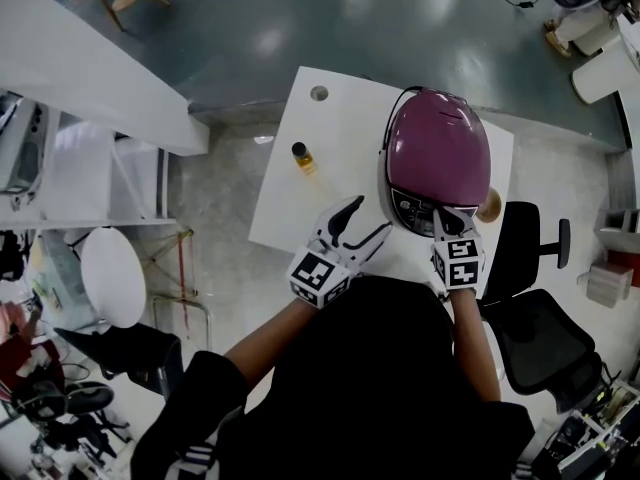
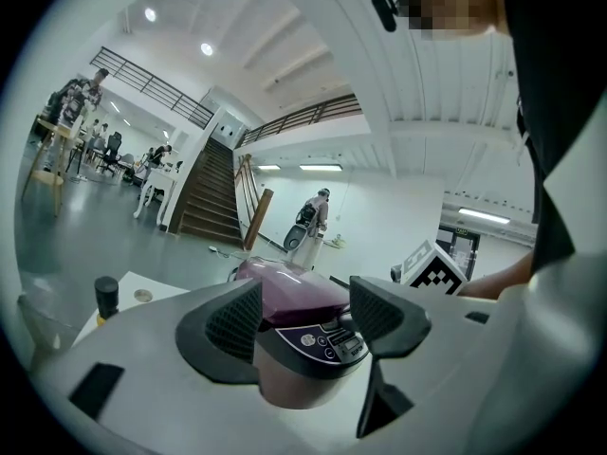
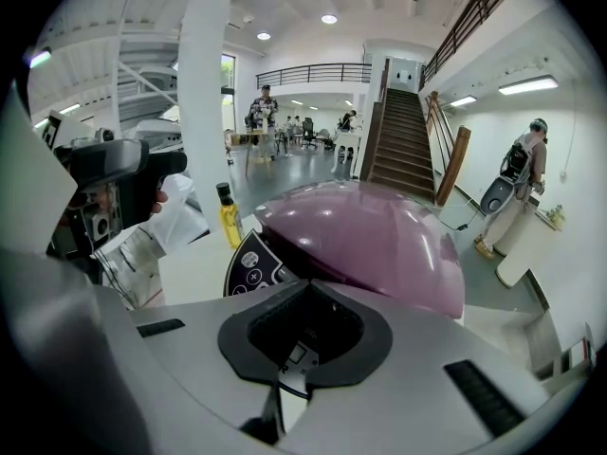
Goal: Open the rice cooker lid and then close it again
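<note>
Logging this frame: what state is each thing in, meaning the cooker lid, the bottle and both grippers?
rice cooker lid: closed.
small bottle: upright, black cap on.
left gripper: open, nothing between its fingers.
right gripper: shut, empty, tip at the control panel.

Rice cooker [image 1: 438, 158]: the front strip of its control panel [image 1: 410, 208] is covered by the right gripper [image 1: 450, 218], and the panel print is too small to read. A tan round thing [image 1: 491, 206] right of the cooker is mostly hidden behind it. The table [image 1: 290, 198] edge in front of the cooker is lost under the person's torso [image 1: 400, 388].
</note>
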`<state>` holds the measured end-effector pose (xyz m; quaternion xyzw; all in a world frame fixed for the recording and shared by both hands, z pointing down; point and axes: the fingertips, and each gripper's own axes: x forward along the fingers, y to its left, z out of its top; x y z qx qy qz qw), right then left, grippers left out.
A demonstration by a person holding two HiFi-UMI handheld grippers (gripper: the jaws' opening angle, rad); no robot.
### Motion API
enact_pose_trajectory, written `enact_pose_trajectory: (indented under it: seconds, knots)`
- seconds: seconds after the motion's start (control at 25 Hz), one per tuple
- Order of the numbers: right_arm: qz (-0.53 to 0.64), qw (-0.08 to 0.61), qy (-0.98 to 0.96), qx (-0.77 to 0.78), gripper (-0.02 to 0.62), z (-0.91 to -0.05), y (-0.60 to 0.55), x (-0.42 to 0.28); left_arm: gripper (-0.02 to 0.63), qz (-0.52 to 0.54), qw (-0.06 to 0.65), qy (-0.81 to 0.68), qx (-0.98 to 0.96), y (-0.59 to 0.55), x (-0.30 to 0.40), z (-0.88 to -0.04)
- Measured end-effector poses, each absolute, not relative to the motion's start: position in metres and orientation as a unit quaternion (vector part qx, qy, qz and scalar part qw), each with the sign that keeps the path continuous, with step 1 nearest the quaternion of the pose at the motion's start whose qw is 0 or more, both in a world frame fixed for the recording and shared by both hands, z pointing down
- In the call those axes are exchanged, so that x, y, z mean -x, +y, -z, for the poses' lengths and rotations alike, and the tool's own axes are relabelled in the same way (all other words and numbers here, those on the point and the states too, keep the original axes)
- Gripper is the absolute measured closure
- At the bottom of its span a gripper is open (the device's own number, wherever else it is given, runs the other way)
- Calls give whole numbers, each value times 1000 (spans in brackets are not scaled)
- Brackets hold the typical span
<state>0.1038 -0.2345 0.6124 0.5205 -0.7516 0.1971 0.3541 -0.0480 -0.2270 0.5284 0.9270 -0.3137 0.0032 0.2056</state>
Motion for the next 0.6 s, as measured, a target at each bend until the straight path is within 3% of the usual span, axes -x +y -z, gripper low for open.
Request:
enact_pose_trajectory:
  seconds: [0.6]
  knots:
    - [-209, 329, -756, -526, 595, -612, -240, -105, 342, -4, 207, -334, -919, -233, 60, -527]
